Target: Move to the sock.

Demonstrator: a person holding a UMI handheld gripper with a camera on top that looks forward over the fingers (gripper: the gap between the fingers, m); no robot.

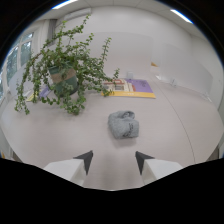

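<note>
A pale bench (45, 127) fills most of the gripper view, its smooth top running from the fingers out to the far wall. On it, well beyond the fingers and off toward the left one's side, stands a potted plant (62, 75) with long trailing stems of small green leaves that spill over the pot and hang down to the bench top. The pot itself is dark green with a lighter band around it. Behind the plant, further across the bench, lies a flat printed sheet (131, 88) in purple, yellow and white, partly hidden by the plant's stems.

The sock (123, 124) is a grey, crumpled bundle lying on the bench ahead of the fingers, roughly in line with the gap between them and a little toward the right one. It rests on its own, apart from the plant and the printed sheet, with bare bench all around it.

The gripper (114, 159) shows two dark pointed fingertips (86, 159) on pale bodies, spread wide with only bare bench between them. They hold nothing and do not touch the sock, which lies just beyond their tips.
</note>
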